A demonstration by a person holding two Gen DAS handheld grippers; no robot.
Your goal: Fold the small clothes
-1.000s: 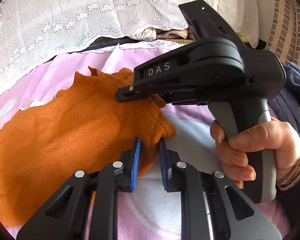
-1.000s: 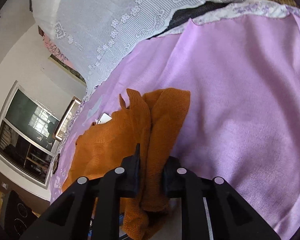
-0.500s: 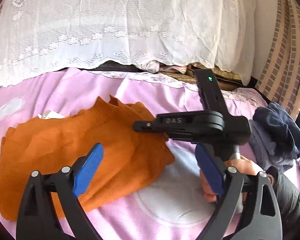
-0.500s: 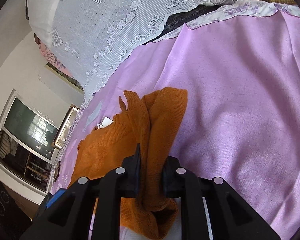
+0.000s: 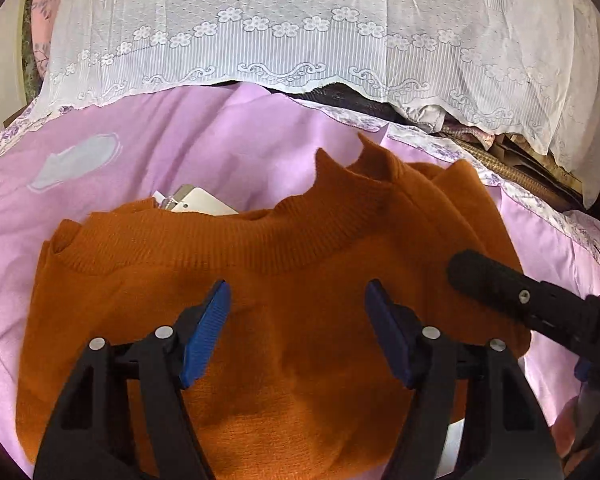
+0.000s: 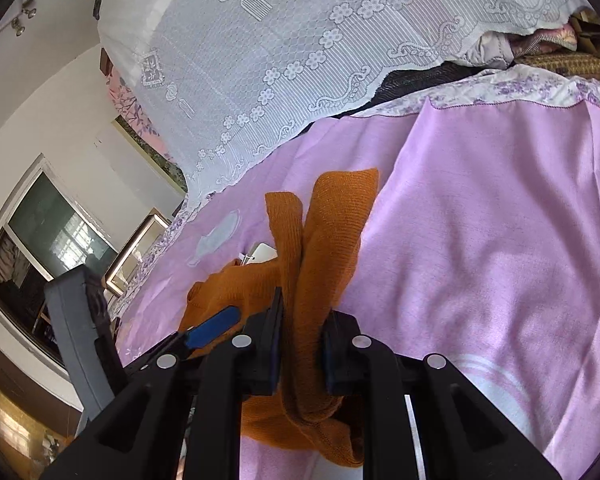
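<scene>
An orange knit sweater (image 5: 284, 280) lies spread on the pink bedsheet (image 5: 204, 148), its ribbed edge toward the pillow. My left gripper (image 5: 298, 332) is open and empty, hovering just above the middle of the sweater. My right gripper (image 6: 300, 344) is shut on a bunched fold of the sweater (image 6: 320, 240) at its right side; one of its fingers (image 5: 500, 284) shows at the right of the left wrist view. The left gripper's blue pad (image 6: 214, 330) shows in the right wrist view.
A white lace-covered pillow (image 5: 300, 28) lines the far side of the bed. A small white card or tag (image 5: 204, 204) lies under the sweater's far edge. A window and a framed mirror (image 6: 136, 248) stand off to the left of the bed.
My left gripper let go of the sweater's edge, opened wide and moved left over the middle of the sweater. My right gripper stayed shut on its fold.
</scene>
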